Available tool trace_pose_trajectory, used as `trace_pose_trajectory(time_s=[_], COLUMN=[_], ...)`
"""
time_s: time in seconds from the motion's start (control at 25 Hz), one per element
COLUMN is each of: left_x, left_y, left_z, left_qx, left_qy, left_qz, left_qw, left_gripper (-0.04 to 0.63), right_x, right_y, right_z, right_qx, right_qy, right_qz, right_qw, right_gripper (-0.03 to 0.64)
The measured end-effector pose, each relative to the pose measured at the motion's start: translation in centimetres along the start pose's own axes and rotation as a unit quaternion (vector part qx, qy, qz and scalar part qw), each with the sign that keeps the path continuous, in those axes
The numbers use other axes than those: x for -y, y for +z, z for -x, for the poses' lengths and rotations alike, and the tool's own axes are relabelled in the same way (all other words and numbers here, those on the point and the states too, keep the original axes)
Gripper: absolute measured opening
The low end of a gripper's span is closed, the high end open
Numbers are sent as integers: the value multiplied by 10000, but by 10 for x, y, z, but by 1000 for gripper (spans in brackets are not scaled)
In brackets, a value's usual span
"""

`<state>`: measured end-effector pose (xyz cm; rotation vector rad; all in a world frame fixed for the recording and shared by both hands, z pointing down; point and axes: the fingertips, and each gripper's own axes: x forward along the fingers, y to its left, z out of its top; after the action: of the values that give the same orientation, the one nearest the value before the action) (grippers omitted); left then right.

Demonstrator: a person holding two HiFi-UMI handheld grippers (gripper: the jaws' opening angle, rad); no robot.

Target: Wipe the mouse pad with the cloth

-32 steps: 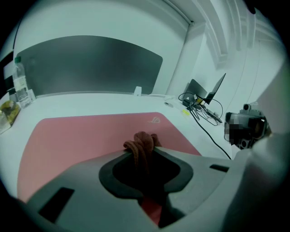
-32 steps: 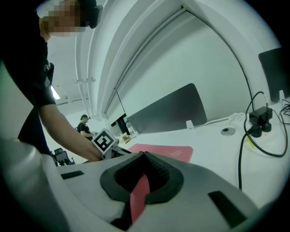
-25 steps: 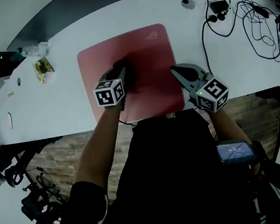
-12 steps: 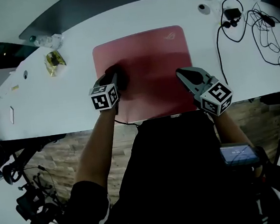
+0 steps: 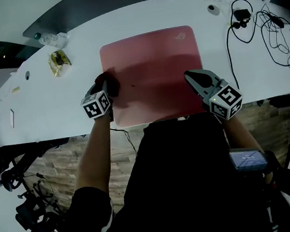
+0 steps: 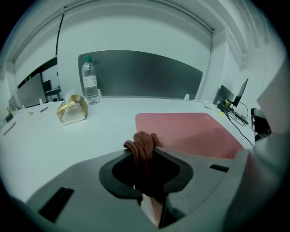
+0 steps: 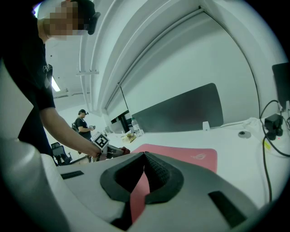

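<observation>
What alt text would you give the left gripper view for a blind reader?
The left gripper has its jaws shut on a bunched reddish-brown cloth at the edge of a pink mouse pad on a white table. Behind stand a water bottle and a gold-foil packet.

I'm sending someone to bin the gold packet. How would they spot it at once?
On the white desk, look left of the pink mouse pad, towards the far edge. The packet sits beside an upright clear water bottle; it alone is shiny gold and crumpled.
</observation>
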<state>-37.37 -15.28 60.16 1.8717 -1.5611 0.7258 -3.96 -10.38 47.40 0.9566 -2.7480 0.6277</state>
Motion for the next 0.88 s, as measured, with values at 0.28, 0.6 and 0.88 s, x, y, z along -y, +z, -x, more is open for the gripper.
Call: trace_pose_trajectory(time_s=[0.28,0.6,0.88], left_x=[-37,-59,-49], left_y=[-4,39,43], left_z=[4,19,-7], left_qx=[-34,544,356], left_qy=[271,220,330], left_qz=[-55,100,-117], left_qw=[9996,9982,9988], left_gripper=[86,86,86], right_x=[-5,3,4], right_y=[-1,1,-1], right_z=[7,16,10], right_qx=[31,79,7], right_qy=[-117,-316,-329], right_qz=[36,-5,-36], right_qw=[9999,9995,9995], right_gripper=[26,26,26])
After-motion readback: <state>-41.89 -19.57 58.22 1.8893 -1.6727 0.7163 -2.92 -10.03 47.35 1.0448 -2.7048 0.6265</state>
